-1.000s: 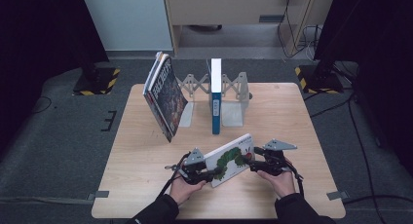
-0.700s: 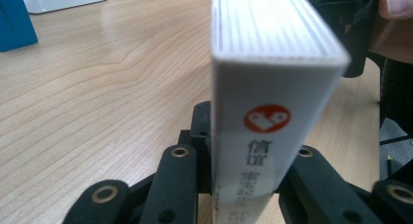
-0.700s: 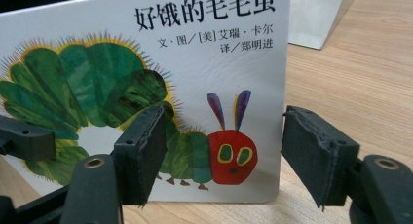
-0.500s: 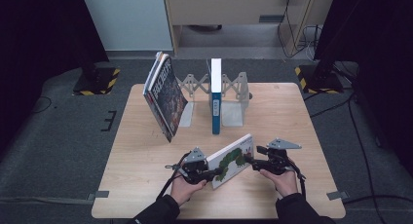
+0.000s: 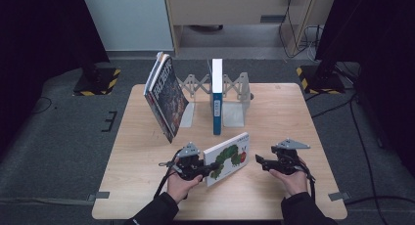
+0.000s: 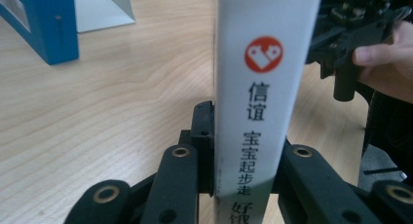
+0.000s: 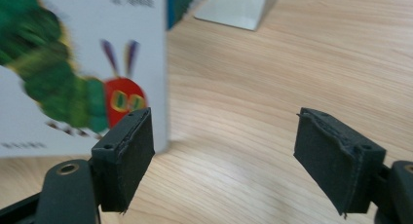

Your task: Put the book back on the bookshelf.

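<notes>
A white picture book with a green caterpillar on its cover point(image 5: 227, 156) stands tilted on edge at the table's near middle. My left gripper point(image 5: 195, 165) is shut on its left end; in the left gripper view the jaws clamp the white spine point(image 6: 263, 87) with its red logo. My right gripper point(image 5: 259, 161) is open just right of the book, a small gap apart. In the right gripper view its two pads point(image 7: 124, 156) stand wide, nothing between them, with the cover point(image 7: 87, 63) behind the left pad. The right gripper point(image 6: 350, 44) and its hand appear past the spine.
A metal folding book rack point(image 5: 235, 88) stands at the back middle with a blue book point(image 5: 217, 95) upright in it. Two larger books point(image 5: 166, 95) lean at its left. Bare wood table point(image 5: 293, 107) lies to the right and along the front.
The right gripper has drawn back a little to the right, off the book's right edge. The left gripper still holds the book in nearly the same place.
</notes>
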Tool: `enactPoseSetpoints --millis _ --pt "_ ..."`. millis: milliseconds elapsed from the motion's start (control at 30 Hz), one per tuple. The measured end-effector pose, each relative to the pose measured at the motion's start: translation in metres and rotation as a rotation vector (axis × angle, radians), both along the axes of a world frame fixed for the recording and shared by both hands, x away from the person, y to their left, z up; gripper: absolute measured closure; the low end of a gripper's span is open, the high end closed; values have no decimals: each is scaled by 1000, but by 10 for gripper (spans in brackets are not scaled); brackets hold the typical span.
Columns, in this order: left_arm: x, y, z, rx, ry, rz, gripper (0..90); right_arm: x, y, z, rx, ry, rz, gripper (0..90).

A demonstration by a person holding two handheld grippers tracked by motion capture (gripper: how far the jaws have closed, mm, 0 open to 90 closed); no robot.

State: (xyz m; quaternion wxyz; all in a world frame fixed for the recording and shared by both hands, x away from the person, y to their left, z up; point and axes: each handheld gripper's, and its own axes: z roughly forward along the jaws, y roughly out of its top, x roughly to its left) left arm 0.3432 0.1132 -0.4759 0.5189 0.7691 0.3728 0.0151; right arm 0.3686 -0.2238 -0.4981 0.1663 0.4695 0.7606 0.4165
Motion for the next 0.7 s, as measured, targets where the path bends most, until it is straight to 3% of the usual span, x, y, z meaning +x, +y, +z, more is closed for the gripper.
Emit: enactPoseSetpoints --millis 200,333,700 --pt "2 7 11 -20 -18 32 742 4 -8 -7 -88 29 -20 161" --pt "4 10 19 -37 -26 45 742 6 -10 -15 -132 83 -24 151" --pt "11 15 38 -43 -73 99 743 8 -15 -26 -182 127 -35 100"
